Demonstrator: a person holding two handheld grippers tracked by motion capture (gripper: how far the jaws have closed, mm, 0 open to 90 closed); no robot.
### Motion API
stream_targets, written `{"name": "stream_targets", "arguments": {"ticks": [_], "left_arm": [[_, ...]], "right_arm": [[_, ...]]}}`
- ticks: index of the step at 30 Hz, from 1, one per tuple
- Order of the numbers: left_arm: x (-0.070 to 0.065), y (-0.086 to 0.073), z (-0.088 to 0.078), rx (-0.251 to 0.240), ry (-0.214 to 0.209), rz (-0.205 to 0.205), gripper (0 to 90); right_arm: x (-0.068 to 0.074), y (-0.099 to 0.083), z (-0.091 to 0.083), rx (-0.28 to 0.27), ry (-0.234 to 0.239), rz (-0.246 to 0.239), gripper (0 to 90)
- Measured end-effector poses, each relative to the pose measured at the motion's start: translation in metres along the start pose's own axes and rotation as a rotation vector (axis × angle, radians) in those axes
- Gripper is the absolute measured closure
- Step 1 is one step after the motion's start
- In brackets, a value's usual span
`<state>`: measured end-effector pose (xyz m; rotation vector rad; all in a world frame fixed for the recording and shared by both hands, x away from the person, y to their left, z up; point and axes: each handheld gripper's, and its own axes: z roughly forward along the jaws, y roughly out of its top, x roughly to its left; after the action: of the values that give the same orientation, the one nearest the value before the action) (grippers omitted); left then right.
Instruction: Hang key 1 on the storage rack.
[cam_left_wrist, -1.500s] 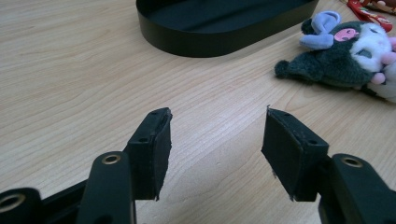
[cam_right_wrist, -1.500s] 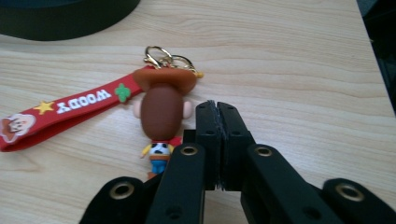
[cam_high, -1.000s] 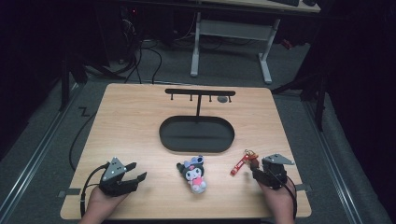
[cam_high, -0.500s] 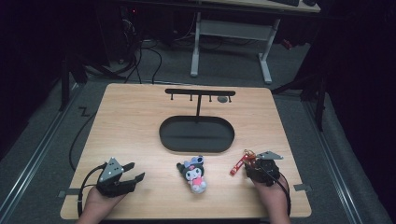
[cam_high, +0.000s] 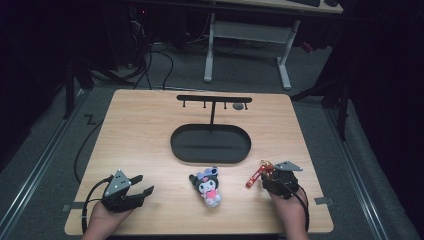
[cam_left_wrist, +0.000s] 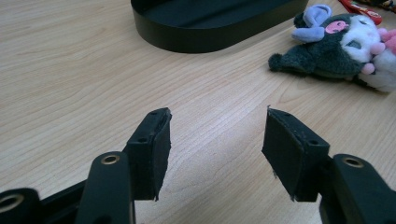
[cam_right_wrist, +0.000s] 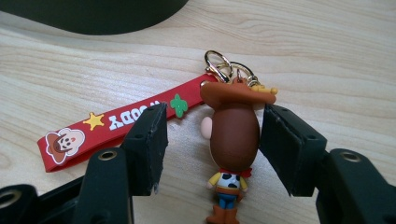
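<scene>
Right gripper view puts the Woody keychain (cam_right_wrist: 235, 140) directly between your right gripper (cam_right_wrist: 212, 144)'s jaws: the figure lies face down on the wooden table (cam_right_wrist: 327, 51), brown hat at the top, gold rings (cam_right_wrist: 223, 65) above it, and the red strap (cam_right_wrist: 116, 126) running off to the left under the left jaw. Those jaws stand spread and have just been opening; the right one sits just beside the figure's head, the left one apart from it, so nothing is pinched yet. In the high view the keychain lies near the table's front right, close to the black oval tray (cam_high: 210, 143) of the hanging stand (cam_high: 213, 99). The plush toy (cam_high: 208, 186) lies at the front centre, untouched. Your left gripper (cam_left_wrist: 217, 140) rests at the front left with its jaws spread over bare wood, holding nothing. By the look of it, the work is barely begun: both charms are on the table, the stand's pegs appear bare, and the first grasp remains to be made.
</scene>
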<state>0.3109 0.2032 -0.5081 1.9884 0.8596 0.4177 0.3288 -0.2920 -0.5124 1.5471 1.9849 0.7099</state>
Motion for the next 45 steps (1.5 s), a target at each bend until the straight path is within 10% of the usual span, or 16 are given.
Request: {"name": "stream_targets", "arguments": {"ticks": [27,45], "left_arm": [[0.001,-0.001,0.001,0.013,-0.012,-0.016,41.8],[-0.004,0.005,0.005,-0.008,-0.070,0.018,41.7]], "right_arm": [[-0.009,-0.001,0.007,0.059,0.076,0.041,49.4],[-0.007,0.029,0.010,0.327,0.084,-0.010,49.7]]}}
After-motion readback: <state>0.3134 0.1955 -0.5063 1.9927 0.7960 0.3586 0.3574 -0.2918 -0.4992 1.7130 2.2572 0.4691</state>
